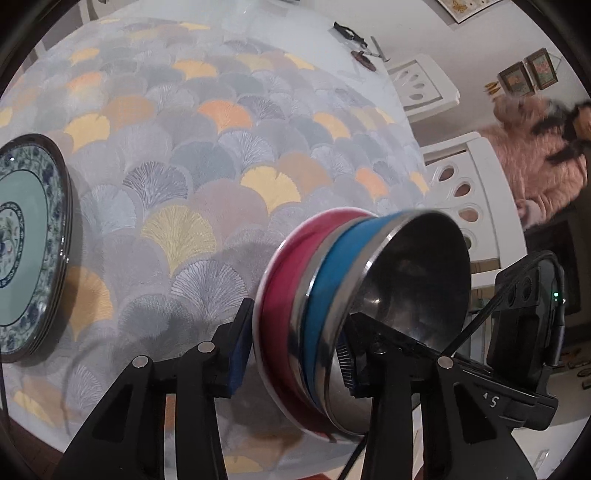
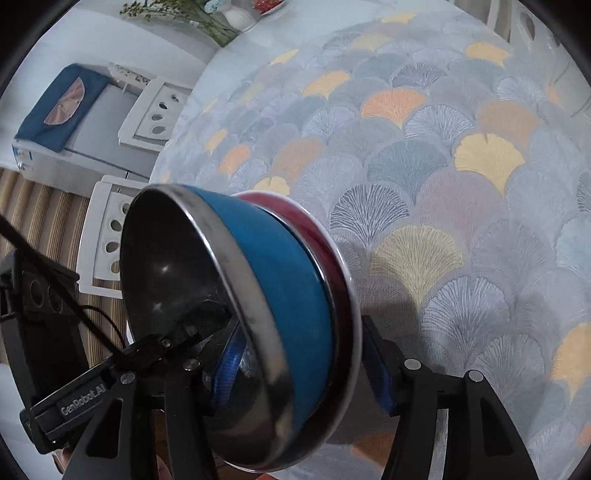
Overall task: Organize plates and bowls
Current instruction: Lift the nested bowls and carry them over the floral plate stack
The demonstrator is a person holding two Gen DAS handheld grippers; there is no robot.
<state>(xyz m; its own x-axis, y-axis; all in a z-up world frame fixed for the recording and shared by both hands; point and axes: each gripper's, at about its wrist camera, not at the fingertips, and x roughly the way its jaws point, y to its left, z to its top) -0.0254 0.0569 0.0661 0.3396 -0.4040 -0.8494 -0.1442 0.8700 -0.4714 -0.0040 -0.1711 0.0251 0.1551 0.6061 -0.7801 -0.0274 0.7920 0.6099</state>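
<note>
Left tool [image 1: 293,345]: one finger outside the nested bowls, the other inside the steel cup, so its jaws straddle the rims. Outer blue pad [image 1: 236,363] sits right at the pink wall; can't tell whether the pads actually press. Right tool [image 2: 297,363]: same setup on the opposite side, one finger inside the cup, outer blue pad [image 2: 382,382] just beside the pink rim; grip also can't be told.

Left wrist view, left to right: stack of floral plates [image 1: 27,243], teal centre with blue patterned border, lying flat on the bench at the left edge, well apart from the bowls. Then bench [image 1: 229,147] under a fan-pattern cloth in grey, yellow and orange. Then bowl stack low centre: pink bowl [image 1: 280,306] at the bottom, blue bowl [image 1: 327,284] nested in it, shiny steel interior facing right. White chairs [image 1: 461,192] beyond the bench edge. Person in a fluffy pink top [image 1: 532,162] far right, blurred.

Right wrist view, left to right: striped floor, white chair [image 2: 107,236], blue bowl [image 2: 284,288] with its dark steel inside facing left, pink bowl [image 2: 325,236] behind it, patterned cloth filling the right side. Vase with greenery [image 2: 236,16] at the top.
</note>
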